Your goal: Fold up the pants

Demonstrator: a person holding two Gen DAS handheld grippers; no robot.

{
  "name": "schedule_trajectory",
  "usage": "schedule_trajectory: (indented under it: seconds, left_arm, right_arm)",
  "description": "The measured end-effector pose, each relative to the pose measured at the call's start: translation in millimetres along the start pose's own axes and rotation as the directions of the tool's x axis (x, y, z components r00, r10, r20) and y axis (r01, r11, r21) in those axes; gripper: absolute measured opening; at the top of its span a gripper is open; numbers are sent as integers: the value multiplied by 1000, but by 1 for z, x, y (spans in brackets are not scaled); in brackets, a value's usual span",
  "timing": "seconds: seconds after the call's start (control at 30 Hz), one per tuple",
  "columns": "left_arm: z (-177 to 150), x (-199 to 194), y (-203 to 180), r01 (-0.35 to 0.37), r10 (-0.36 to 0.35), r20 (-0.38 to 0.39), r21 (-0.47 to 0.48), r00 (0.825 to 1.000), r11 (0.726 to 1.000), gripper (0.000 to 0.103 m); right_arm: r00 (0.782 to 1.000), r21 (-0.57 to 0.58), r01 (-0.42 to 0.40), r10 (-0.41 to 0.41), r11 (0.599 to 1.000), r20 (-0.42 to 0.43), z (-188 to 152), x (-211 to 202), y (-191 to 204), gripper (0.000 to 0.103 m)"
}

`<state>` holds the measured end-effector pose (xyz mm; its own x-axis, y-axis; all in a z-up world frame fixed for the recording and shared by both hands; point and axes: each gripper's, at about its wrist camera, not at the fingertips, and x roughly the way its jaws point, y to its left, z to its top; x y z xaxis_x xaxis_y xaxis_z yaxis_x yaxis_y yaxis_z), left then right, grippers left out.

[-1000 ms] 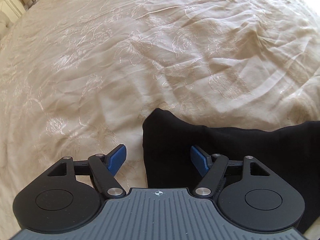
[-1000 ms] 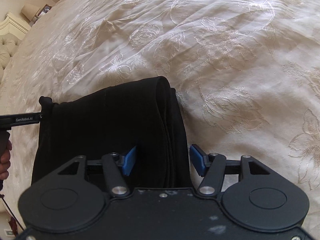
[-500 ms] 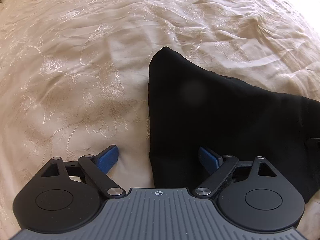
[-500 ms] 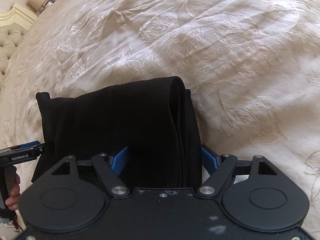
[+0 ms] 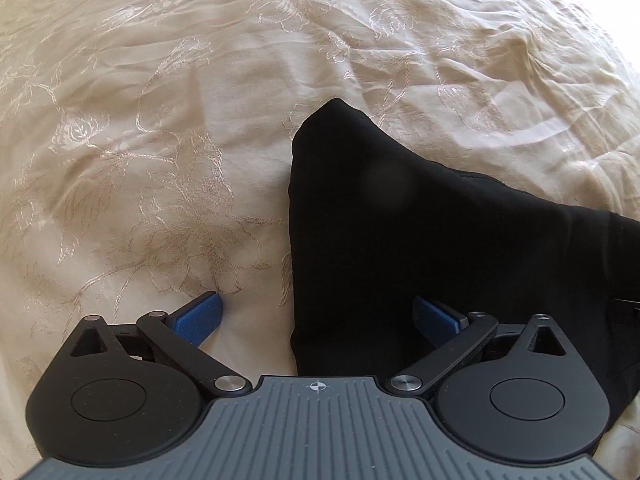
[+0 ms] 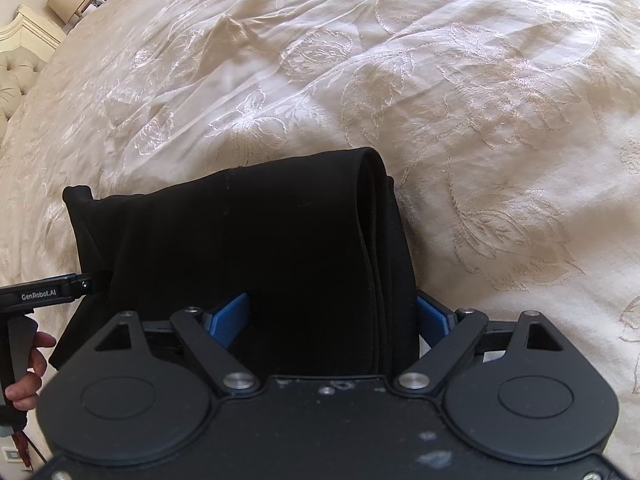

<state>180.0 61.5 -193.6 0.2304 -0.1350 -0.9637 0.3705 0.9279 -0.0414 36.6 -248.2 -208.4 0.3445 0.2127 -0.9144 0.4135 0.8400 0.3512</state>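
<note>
The black pants lie folded into a thick bundle on the cream bedspread. In the right wrist view the bundle shows its layered folded edge on the right side. My left gripper is open and straddles the bundle's left edge, its right finger over the cloth and its left finger over the bedspread. My right gripper is open around the bundle's right layered edge, with cloth lying between the blue pads. The left gripper's body shows at the bundle's left side in the right wrist view.
The embroidered bedspread stretches wide on all sides of the pants. A tufted headboard and a white nightstand with a lamp stand far back left.
Both grippers have opened wider and drawn back from the pants. The folded bundle now lies on the bed with more of it in view.
</note>
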Motion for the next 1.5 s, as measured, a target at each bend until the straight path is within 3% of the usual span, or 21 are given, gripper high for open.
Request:
schedule_trajectory:
  seconds: [0.17,0.23,0.27,0.3,0.37,0.43,0.5,0.57,0.67,0.87,0.93,1.0,1.1,1.3,1.37,1.43,1.47,1.5]
  left_arm:
    - [1,-1,3,13,-14,-18,-43,1000,999,98]
    - [-1,-5,3,39,-40,-17,-63,999,997,84]
    - [-1,-9,2,60,-61,-17,-73,998,996,69]
    - [-2,-11,1,76,-78,-17,-82,997,994,59]
    - [-3,-18,-9,27,-27,-6,-73,1000,997,52]
    - [-6,-23,-19,-29,30,12,-53,999,998,37]
    - [-9,-28,-23,-91,93,30,-58,995,994,15]
    - [-11,-34,-22,-103,107,45,-86,993,991,12]
    - [-13,-40,-17,-87,96,63,-126,993,988,12]
    - [-20,-44,-14,-45,54,80,-112,995,993,14]
    - [-21,-39,-5,-2,10,59,-143,998,990,21]
    - [-24,-36,6,65,-57,52,-176,997,982,40]
    - [-30,-24,18,156,-159,0,-206,987,966,59]
    - [-31,-11,8,174,-177,-9,-157,984,972,79]
    - [-29,-6,1,176,-179,-13,-141,984,974,81]
    - [-27,-6,-4,181,-183,-5,-137,983,974,76]
    - [-26,-7,-6,173,-174,5,-138,985,975,67]
    - [-26,-9,-8,183,-183,14,-138,983,973,47]
  right_arm:
    - [1000,-3,-8,8,1000,-15,1,-3,-2,93]
    - [1000,-7,-7,7,1000,-11,0,-4,-2,89]
    - [1000,-12,-8,7,1000,-6,0,-5,-1,87]
    - [1000,-19,-9,9,1000,2,-2,-8,-1,82]
    - [1000,-29,2,-1,1000,19,-5,-14,1,65]
    - [999,-15,-7,8,1000,36,-7,-22,0,42]
    - [998,-1,-17,17,1000,55,-9,-31,0,30]
    - [997,6,-24,23,1000,73,-11,-39,2,25]
    - [995,-23,-5,7,1000,100,-16,-48,11,25]
    - [992,-40,25,-20,999,128,-21,-55,21,24]
    - [992,-22,16,-13,1000,126,-20,-53,18,24]
    - [993,-10,8,-6,1000,122,-21,-51,15,24]
    - [994,-11,12,-10,1000,112,-19,-48,14,25]
    - [996,-22,22,-20,1000,91,-15,-41,16,25]
    - [996,-20,20,-19,1000,84,-14,-39,16,25]
    - [997,-16,18,-16,1000,78,-13,-37,14,25]
    - [997,-15,19,-18,1000,75,-12,-37,13,25]
    - [997,-14,20,-19,1000,74,-12,-36,13,26]
